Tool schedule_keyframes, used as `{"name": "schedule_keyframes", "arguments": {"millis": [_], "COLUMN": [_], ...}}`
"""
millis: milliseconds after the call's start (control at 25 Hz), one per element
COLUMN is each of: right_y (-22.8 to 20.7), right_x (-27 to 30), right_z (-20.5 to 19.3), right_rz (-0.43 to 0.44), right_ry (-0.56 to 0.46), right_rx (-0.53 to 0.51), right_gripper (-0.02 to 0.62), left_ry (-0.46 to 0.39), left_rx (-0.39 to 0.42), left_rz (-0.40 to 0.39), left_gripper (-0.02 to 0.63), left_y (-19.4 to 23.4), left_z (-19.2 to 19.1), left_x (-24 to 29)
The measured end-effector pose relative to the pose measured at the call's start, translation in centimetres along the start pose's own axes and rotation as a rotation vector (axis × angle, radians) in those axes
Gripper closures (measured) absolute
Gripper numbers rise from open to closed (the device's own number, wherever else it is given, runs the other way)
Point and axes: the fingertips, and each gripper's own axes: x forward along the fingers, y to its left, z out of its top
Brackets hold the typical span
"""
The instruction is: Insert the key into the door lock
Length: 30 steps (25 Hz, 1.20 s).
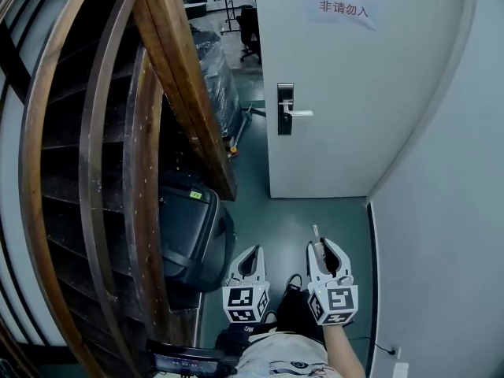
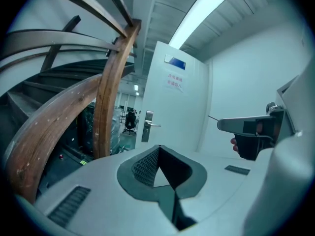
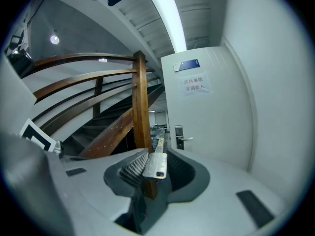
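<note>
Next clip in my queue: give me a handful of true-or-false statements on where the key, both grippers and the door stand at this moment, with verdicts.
1. The right gripper is clamped on the key. True.
2. The key is already in the door lock. False: it is held in the air, well short of the door.
3. The left gripper carries a second key. False: nothing is between its jaws.
4. A paper sign is stuck on the door above the lever handle. True.
5. In the head view, the wooden staircase stands to the right of the door. False: it is on the left.
</note>
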Motion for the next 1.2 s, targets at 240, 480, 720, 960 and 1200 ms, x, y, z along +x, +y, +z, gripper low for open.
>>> {"name": "schedule_keyframes", "arguments": {"millis": [240, 480, 720, 960, 1200], "right_y": [-1.5, -4.5, -8.5, -11.5, -12.6], "right_x": [6.6, 14.9, 22.5, 29.5, 36.2], "right_z": [-0.3, 0.9, 0.8, -0.9, -3.3], "right_rz": [0.045, 0.095, 0.118, 0.123, 0.120], "right_ry": [0.013, 0.008, 0.035, 0.088, 0.145], "right_rx": [0.012, 0.029, 0.058, 0.057, 0.028], "right_gripper": [0.476, 0.476, 0.476, 0.476, 0.476], "left_ry": [0.003, -0.013, -0.020, -0.007, 0.008], "left_rx": [0.008, 0.038, 0.060, 0.063, 0.055], "left_rz": [0.030, 0.047, 0.057, 0.079, 0.089], "left_gripper": [0.604, 0.604, 0.604, 0.604, 0.604], "left_y": [2.1, 3.5, 3.8, 5.2, 7.3], "left_z": [0.8, 4.0, 6.6, 6.8, 6.0], "left_x": [5.2, 13.9, 21.7, 26.7, 30.3]}}
